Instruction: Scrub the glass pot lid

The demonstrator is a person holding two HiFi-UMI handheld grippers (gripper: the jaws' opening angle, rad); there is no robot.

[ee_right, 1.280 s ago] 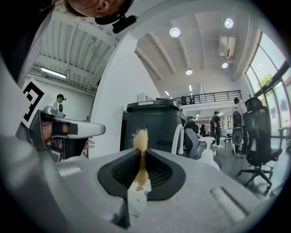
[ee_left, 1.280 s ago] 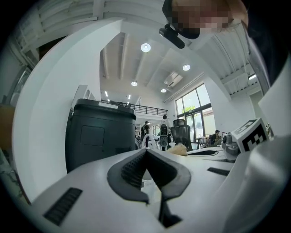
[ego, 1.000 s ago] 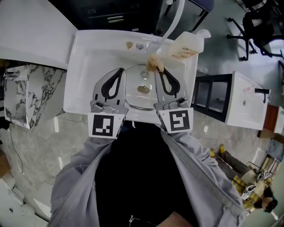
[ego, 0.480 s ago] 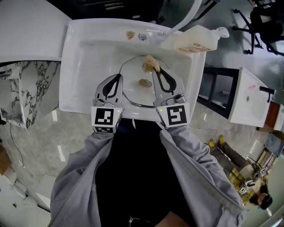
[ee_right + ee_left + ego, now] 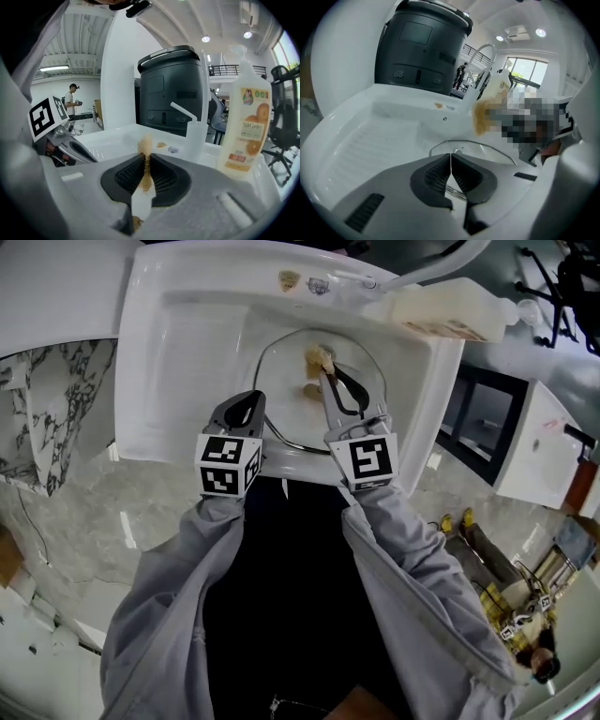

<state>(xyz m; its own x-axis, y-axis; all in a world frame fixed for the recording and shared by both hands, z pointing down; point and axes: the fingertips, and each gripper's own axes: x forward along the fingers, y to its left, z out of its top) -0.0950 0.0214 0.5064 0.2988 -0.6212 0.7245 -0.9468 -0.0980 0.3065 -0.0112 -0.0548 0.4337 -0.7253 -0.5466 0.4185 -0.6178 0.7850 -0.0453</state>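
head view: lid [image 5: 281, 382] partly behind jaws

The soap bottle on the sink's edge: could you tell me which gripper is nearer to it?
Right. The right gripper, shut on a tan scrubber, is over the glass lid, toward the soap bottle; the left gripper is farther at the lid's left rim.

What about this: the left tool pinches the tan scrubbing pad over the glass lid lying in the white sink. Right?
Not quite. It is the right tool that pinches the tan scrubbing pad, as the right gripper view shows. The rest holds: the pad is over the glass lid, which lies in the white sink.
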